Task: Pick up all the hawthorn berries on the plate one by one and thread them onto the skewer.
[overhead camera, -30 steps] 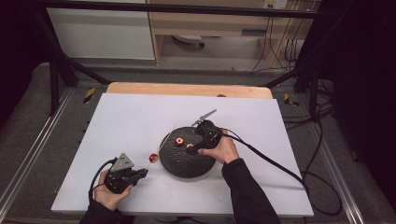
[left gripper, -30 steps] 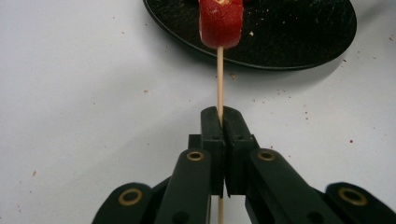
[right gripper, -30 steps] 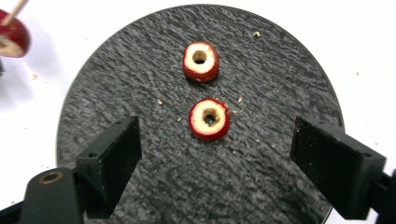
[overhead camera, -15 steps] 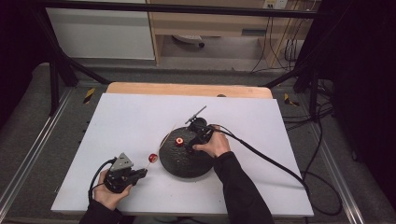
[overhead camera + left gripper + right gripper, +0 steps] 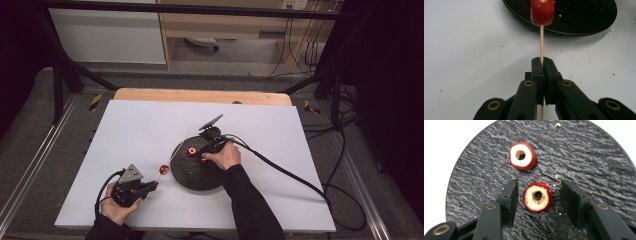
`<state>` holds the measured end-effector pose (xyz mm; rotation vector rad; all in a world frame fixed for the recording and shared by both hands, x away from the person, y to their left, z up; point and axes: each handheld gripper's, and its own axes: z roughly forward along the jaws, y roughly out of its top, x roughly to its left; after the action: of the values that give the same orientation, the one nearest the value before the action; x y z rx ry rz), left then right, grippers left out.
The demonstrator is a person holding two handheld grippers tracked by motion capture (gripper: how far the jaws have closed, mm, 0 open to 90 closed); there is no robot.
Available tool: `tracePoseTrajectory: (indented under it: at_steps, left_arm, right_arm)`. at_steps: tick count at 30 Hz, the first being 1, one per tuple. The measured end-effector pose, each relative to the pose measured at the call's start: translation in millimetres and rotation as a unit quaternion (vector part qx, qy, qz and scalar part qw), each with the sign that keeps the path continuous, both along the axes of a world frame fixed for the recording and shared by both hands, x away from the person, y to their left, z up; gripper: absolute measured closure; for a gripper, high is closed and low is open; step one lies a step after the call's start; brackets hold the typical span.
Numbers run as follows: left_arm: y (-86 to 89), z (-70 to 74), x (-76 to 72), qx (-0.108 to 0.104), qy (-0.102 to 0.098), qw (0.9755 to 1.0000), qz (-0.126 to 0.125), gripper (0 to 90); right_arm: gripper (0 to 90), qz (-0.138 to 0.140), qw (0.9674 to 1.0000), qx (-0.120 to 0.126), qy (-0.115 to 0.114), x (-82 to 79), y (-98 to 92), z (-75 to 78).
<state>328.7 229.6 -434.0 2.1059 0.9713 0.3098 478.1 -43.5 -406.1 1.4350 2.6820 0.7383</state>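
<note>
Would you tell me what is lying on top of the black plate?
Two cored red fruit slices lie on the black plate; the open right gripper straddles one. Their undersides are hidden.

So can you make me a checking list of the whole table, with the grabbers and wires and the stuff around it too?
Surface: white table top, speckled with small crumbs.
Job's things: thin wooden stick with one red fruit piece threaded on; black plate holding two more cored red pieces, the far piece and the near piece.
Clutter: nothing seen.
Grippers: left gripper shut on the stick; right gripper has just been closing, the near piece between its jaws, pads not yet touching.
Cables: one black cable trails right across the table; more hang behind.
Surroundings: dark frame legs, white cabinet, wooden shelf behind.
</note>
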Motion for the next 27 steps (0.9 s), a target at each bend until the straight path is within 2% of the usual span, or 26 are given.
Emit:
tracePoseTrajectory:
  at_steps: [10, 19, 27]
  left_arm:
    - [-0.5, -0.4, 0.1, 0.001, 0.000, 1.0000, -0.002, 88.4]
    - [-0.5, -0.4, 0.0, 0.001, 0.000, 1.0000, -0.002, 88.4]
    - [-0.9, -0.4, 0.0, 0.002, 0.000, 1.0000, -0.002, 88.3]
  right_arm:
    - [57.8, -0.023, 0.9993, 0.004, 0.030, 2.6, 0.7, -3.4]
    - [59.8, -0.034, 0.9984, 0.007, 0.044, 3.9, 0.7, -4.7]
    - [59.9, -0.032, 0.9985, 0.006, 0.043, 4.2, 0.8, -5.4]
